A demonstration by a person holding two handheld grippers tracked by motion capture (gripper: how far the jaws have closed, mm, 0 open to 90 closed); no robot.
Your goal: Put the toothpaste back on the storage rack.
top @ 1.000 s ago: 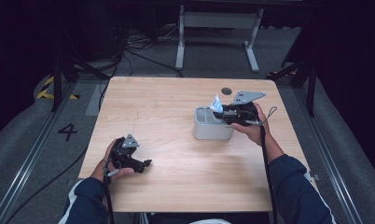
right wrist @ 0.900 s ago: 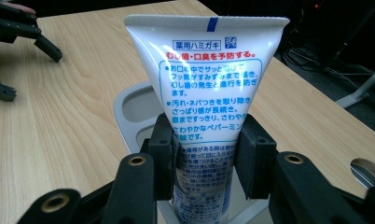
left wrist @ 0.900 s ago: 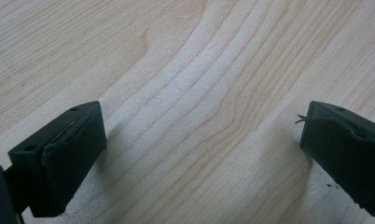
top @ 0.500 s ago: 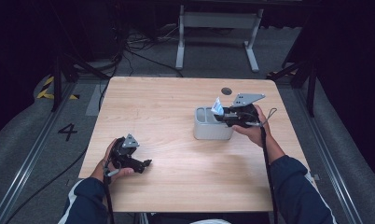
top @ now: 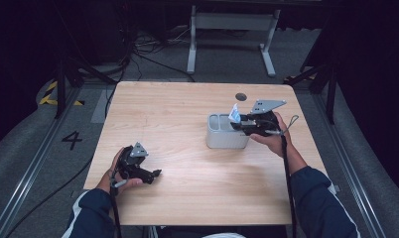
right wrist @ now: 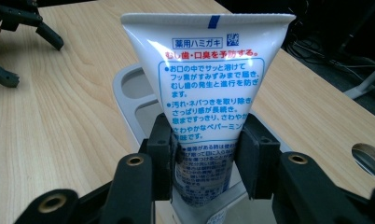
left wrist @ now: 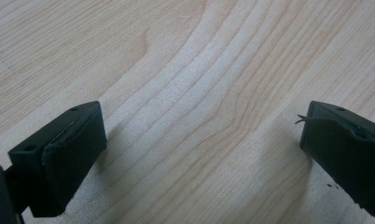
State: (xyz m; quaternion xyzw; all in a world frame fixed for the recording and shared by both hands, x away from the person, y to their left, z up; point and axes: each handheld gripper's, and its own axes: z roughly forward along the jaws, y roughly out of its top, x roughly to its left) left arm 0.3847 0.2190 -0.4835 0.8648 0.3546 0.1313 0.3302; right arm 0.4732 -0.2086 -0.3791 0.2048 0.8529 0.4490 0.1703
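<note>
Overhead, the right hand-held gripper [right wrist: 204, 154] pinches a glossy flat-crimped toothpaste tube [right wrist: 206, 74]; the left hand-held gripper [left wrist: 199, 149] gapes over woodgrain.

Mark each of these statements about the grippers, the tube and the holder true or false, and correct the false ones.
1. The right gripper is shut on a toothpaste tube. True.
2. The left gripper grips a toothbrush. False: its jaws stand apart over bare wooden table.
3. The tube stands crimped end up over the grey compartmented holder. True.
4. The holder sits at the table's left edge. False: it sits right of centre, by the right hand.
5. The tube's print is black only. False: blue and red.
</note>
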